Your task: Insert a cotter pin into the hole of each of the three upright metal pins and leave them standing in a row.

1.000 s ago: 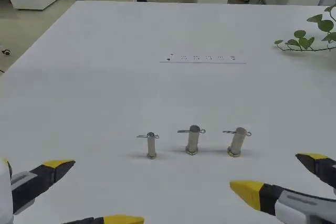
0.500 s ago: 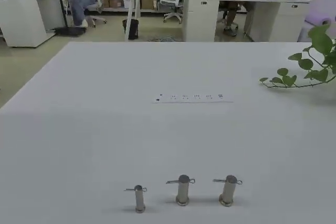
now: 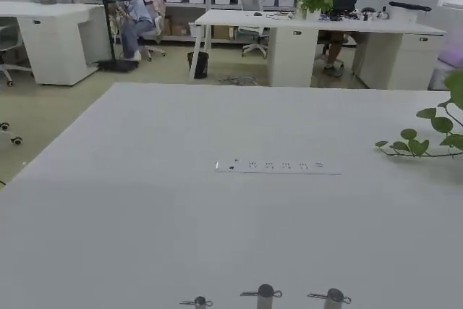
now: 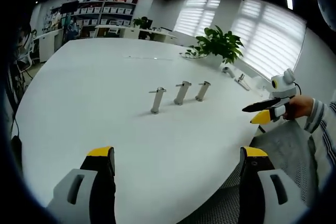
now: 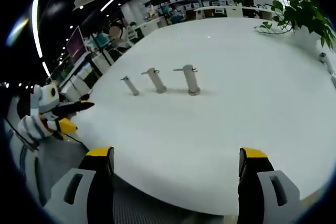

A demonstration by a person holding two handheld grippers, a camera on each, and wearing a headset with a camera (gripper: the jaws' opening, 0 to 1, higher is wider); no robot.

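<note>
Three upright metal pins stand in a row on the white table [image 3: 217,236], each with a cotter pin through its top. Their tops sit at the bottom edge of the head view: left pin [image 3: 197,302], middle pin [image 3: 265,293], right pin [image 3: 333,297]. In the left gripper view the row [image 4: 181,93] lies well ahead of my open left gripper [image 4: 178,182], which holds nothing. My right gripper [image 5: 176,182] is open and empty too, back from the row [image 5: 156,80] near the table edge. Each gripper view catches the other gripper: the right gripper [image 4: 265,111], the left gripper [image 5: 71,115].
A white power strip [image 3: 278,167] lies mid-table beyond the pins. A leafy plant [image 3: 427,135] trails over the table's right side. Both grippers hover at the table's near edge. Desks, shelves and seated people are far behind.
The head camera has tilted upward, so the pins have slid to the bottom of its picture. The three pins themselves stand as before.
</note>
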